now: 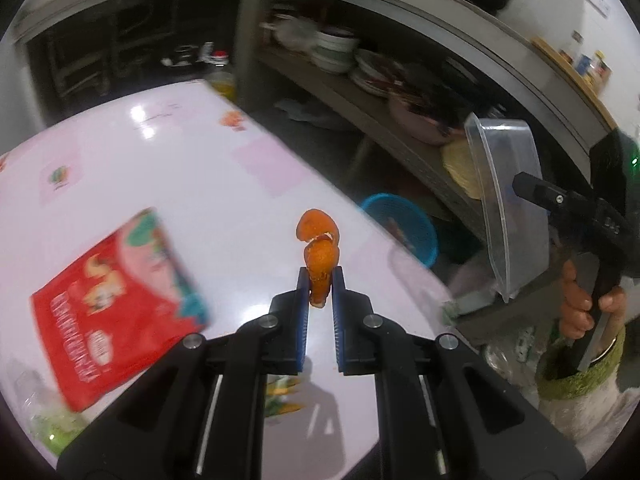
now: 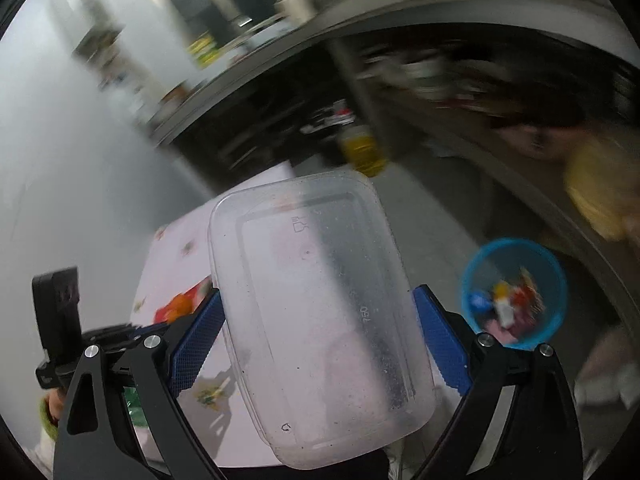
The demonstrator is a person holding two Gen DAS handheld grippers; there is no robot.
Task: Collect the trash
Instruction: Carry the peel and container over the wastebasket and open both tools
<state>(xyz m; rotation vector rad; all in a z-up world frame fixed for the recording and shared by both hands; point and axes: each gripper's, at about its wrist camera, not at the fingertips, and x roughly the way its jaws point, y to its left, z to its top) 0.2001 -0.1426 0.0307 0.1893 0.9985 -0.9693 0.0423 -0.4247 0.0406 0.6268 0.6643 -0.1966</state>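
My left gripper (image 1: 320, 286) is shut on a curled orange peel (image 1: 319, 256) and holds it above the pink table (image 1: 180, 168). A red snack packet (image 1: 116, 308) lies on the table to its left. My right gripper (image 2: 316, 316) is shut on a clear plastic food container (image 2: 320, 312), held up in the air; it also shows in the left wrist view (image 1: 506, 204), off the table's right edge. A blue basket (image 2: 514, 292) with several bits of trash stands on the floor to the right; the left wrist view shows it (image 1: 404, 226) past the table edge.
A steel shelf unit (image 1: 400, 120) with stacked bowls and plates runs along the far right. A yellow bottle (image 2: 362, 150) stands on the floor by the table's far corner. Small wrappers (image 1: 280, 396) lie on the table under the left gripper.
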